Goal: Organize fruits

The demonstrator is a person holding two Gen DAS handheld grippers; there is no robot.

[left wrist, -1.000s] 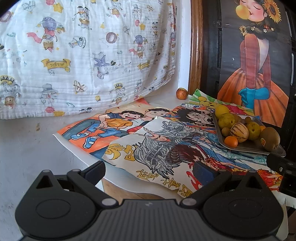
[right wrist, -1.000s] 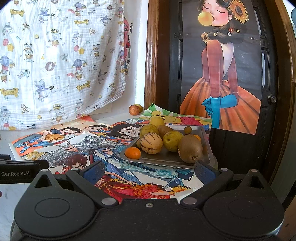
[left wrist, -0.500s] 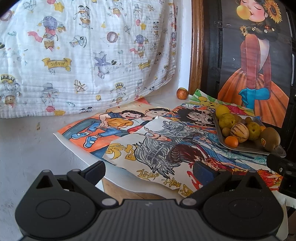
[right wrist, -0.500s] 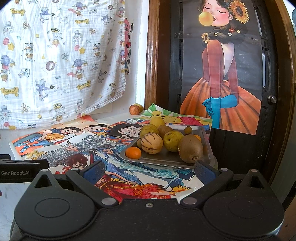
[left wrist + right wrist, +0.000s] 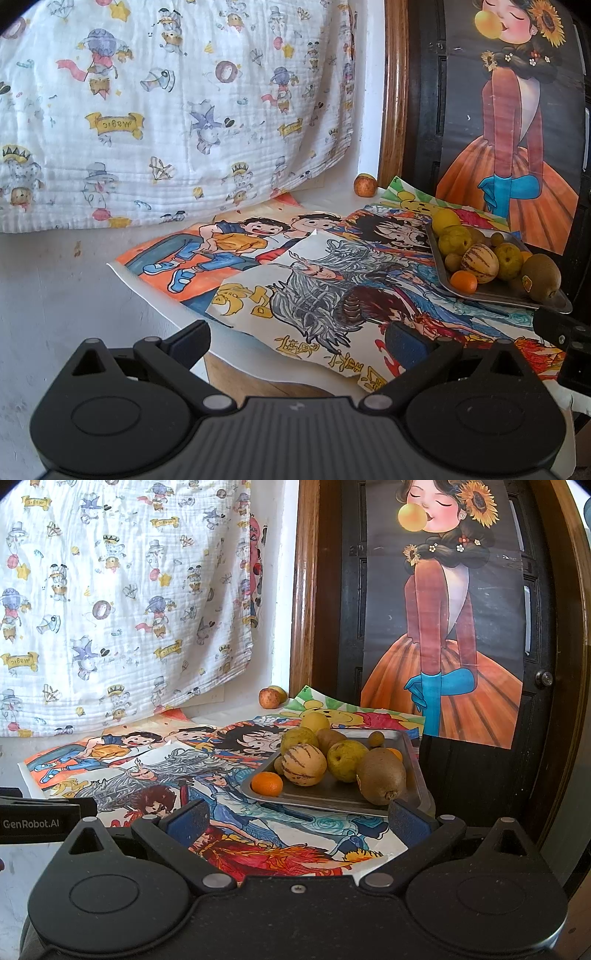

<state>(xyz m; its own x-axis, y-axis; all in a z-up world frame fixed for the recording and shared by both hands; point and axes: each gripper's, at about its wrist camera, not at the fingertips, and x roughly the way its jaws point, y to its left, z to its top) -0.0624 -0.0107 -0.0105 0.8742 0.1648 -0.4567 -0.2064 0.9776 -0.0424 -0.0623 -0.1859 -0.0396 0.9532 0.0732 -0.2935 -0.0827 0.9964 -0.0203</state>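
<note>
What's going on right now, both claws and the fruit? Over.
Left gripper open, empty. Right gripper open, empty, facing metal tray of fruit. Stray apple by wall. Nothing blocking.

I see fruit piled on the tray (image 5: 413, 753), which lies on drawings (image 5: 155, 775); one apple (image 5: 269, 698) sits behind, by the wall.

Looks like someone's home, probably a kid's room or living corner: a white muslin baby blanket (image 5: 177, 110) printed with cartoon animals hangs at 10 o'clock, hand-coloured anime drawings (image 5: 229, 771) cover the tabletop, a dark wooden door (image 5: 535, 646) at 2 o'clock carries a poster of a girl blowing bubblegum (image 5: 443, 602), and a metal tray (image 5: 325, 794) of fruit sits at 1 o'clock
</note>
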